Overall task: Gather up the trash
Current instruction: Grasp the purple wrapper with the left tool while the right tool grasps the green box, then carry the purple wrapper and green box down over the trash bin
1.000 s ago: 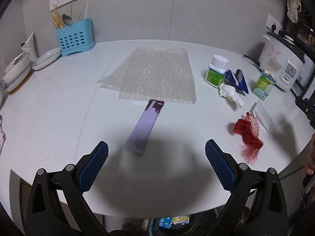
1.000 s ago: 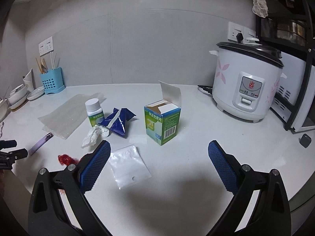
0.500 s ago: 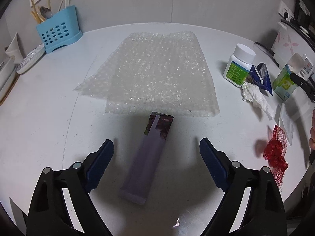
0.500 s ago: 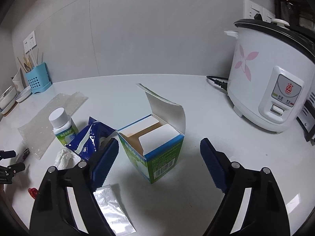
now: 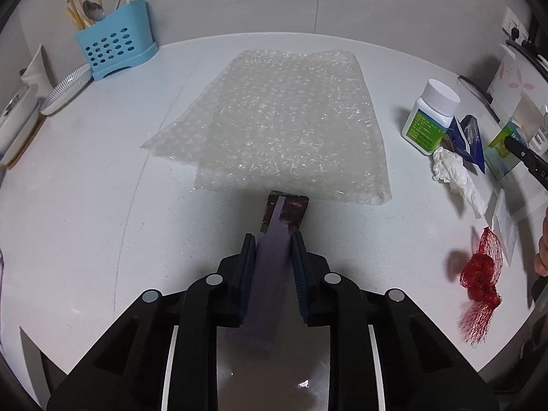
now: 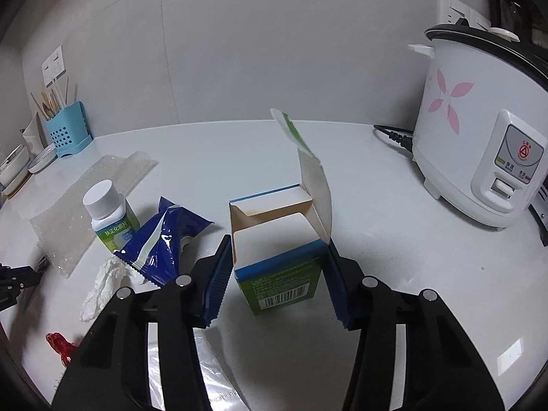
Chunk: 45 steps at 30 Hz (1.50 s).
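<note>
My left gripper (image 5: 273, 239) is shut on a long purple wrapper (image 5: 278, 236) that lies on the white table, its far end just short of a sheet of bubble wrap (image 5: 281, 123). My right gripper (image 6: 277, 260) is closed against both sides of an open green and blue carton (image 6: 281, 239) with its lid flap up. Other trash lies nearby: a blue foil wrapper (image 6: 161, 243), a crumpled tissue (image 6: 102, 284), red mesh netting (image 5: 479, 274) and a clear plastic bag (image 6: 212, 376) under the right gripper.
A white pill bottle (image 6: 108, 212) stands left of the carton. A rice cooker (image 6: 486, 130) stands at the right. A blue utensil holder (image 5: 114, 51) and dishes (image 5: 65, 87) are at the back left. The table edge is close below both grippers.
Both grippers moved forward and down. The left one closed on the purple wrapper. The right one closed in on the carton.
</note>
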Tool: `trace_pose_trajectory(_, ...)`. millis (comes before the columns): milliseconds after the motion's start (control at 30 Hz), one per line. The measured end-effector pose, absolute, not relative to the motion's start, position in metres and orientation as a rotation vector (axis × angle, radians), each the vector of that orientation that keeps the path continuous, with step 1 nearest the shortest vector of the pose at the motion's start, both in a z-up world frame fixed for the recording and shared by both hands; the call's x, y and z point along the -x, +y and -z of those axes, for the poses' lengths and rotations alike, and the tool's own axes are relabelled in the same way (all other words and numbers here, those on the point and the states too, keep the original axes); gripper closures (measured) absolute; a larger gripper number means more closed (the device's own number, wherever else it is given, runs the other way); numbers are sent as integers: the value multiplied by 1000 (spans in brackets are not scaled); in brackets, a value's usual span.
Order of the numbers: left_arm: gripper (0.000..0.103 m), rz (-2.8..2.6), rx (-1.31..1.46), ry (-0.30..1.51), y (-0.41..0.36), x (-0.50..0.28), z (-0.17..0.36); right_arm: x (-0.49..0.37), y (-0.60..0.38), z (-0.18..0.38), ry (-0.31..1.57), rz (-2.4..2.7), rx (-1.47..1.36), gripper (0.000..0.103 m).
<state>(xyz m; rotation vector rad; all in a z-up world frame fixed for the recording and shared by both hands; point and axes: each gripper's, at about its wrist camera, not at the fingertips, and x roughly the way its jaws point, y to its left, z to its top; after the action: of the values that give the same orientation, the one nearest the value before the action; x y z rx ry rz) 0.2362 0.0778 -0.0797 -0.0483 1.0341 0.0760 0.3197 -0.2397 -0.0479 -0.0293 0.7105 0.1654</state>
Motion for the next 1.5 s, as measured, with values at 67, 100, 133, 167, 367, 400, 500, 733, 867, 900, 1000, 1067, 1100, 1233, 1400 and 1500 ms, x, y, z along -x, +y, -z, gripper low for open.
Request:
trace_pose_trajectory(67, 88, -71, 47, 1026, 75, -234, 79, -317, -239, 47, 709, -148, 28, 56)
trace_pose_trajectory(100, 89, -68, 48, 1024, 75, -234, 78, -316, -240, 47, 711, -147, 24, 56)
trace_pose_trajectory(133, 89, -66, 50, 1022, 74, -232, 77, -315, -240, 46, 710, -146, 21, 56)
trace_pose_trajectory(167, 89, -63, 50, 1019, 73, -231, 76, -313, -240, 45, 707, -143, 19, 56)
trace_pose_trajectory(367, 90, -53, 54, 991, 70, -220, 67, -297, -241, 35, 684, -131, 25, 56)
trace_pose_trajectory(400, 90, -51, 55, 986, 69, -217, 65, -294, -241, 31, 677, -128, 27, 56)
trace_pose_trajectory(500, 90, -48, 53, 969, 66, -208, 58, -284, -239, 24, 666, -129, 33, 56)
trace_pose_trajectory(733, 90, -37, 57, 924, 61, -188, 41, -255, -236, 8, 646, -128, 34, 56)
trace_pose_trajectory(867, 90, -26, 63, 897, 58, -173, 30, -233, -232, -1, 630, -144, 35, 56)
trace_pose_trajectory(900, 90, -23, 66, 888, 57, -168, 28, -227, -231, -4, 625, -150, 35, 56)
trace_pose_trajectory(1000, 90, -14, 69, 866, 54, -153, 20, -207, -229, -12, 607, -164, 34, 56)
trace_pose_trajectory(1067, 90, -10, 73, 853, 51, -143, 15, -191, -227, -17, 596, -178, 30, 56)
trace_pose_trajectory(1100, 90, -5, 72, 848, 50, -137, 13, -184, -226, -20, 590, -185, 26, 56)
trace_pose_trajectory(1233, 90, 11, 72, 824, 42, -112, 6, -150, -220, -27, 567, -211, 31, 56)
trace_pose_trajectory(1400, 90, 37, 82, 790, 32, -75, 4, -108, -213, -26, 549, -266, 18, 56)
trace_pose_trajectory(1500, 90, 50, 90, 772, 26, -52, 5, -85, -208, -21, 540, -290, 22, 56)
